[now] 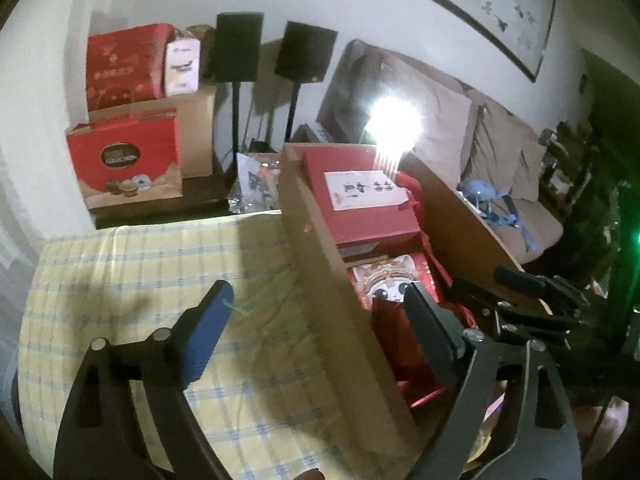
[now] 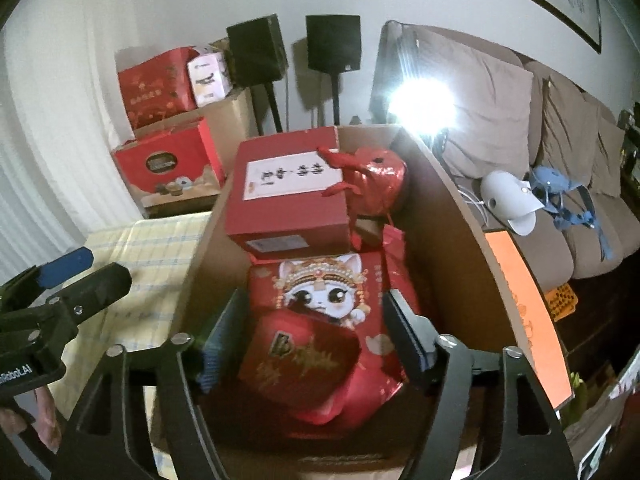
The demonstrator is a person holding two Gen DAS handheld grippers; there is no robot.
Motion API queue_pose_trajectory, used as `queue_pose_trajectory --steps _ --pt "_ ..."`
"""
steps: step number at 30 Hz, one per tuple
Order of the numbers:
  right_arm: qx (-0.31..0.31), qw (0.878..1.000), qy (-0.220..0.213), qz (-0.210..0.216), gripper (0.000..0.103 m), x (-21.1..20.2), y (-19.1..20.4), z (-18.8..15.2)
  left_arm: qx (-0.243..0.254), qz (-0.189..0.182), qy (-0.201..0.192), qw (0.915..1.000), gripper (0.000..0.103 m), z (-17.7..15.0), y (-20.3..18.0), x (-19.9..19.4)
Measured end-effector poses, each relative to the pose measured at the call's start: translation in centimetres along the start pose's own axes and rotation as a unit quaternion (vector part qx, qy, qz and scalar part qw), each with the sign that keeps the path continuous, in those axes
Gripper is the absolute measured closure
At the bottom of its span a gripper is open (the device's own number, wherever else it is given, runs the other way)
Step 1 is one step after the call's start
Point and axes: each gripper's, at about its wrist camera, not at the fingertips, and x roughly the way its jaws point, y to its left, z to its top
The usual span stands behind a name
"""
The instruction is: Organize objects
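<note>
Dim living room, sofa and two speakers behind, one glaring lamp. From the left wrist view, my left gripper (image 1: pixel 316 320) has its fingers spread with nothing between them; they straddle the near wall of the cardboard box (image 1: pixel 320 248), above the checked counter (image 1: pixel 140 264).

From the right wrist view, my right gripper (image 2: pixel 316 332) hangs over the box interior, fingers spread and holding nothing, above the small red packet (image 2: pixel 298 364) lying on the cat-print bag (image 2: pixel 332 292). I judge a placement finished; next I need another loose item, none visible on the counter.

Red gift boxes (image 2: pixel 286 192) & cat-print pkg (image 2: pixel 324 292) packed in open cardboard box (image 2: pixel 448 216).
</note>
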Motion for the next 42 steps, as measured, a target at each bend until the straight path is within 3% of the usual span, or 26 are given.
queue_pose_trajectory --steps 13,17,22,33,42 --pt "-0.013 1.0 -0.01 0.01 0.015 -1.7 3.1 -2.0 -0.005 0.037 0.005 0.9993 0.0 -2.7 1.9 -2.8" --pt "-0.01 1.0 -0.02 0.016 0.002 -2.4 3.8 -2.7 -0.016 0.053 -0.002 0.9984 0.0 -3.6 2.8 -4.1" --pt "-0.016 0.999 -0.032 0.009 0.001 -3.3 4.7 -4.0 -0.025 0.076 0.002 0.9968 0.0 -5.1 3.9 -5.5" --pt "-0.02 0.999 -0.035 0.012 0.001 -4.7 5.7 -6.6 -0.06 0.06 0.016 0.9963 0.0 -7.9 6.1 -7.8" --pt "-0.034 0.998 -0.046 -0.003 0.001 -6.7 6.4 -8.6 -0.068 0.072 0.006 0.995 0.0 -10.2 6.8 -9.8"
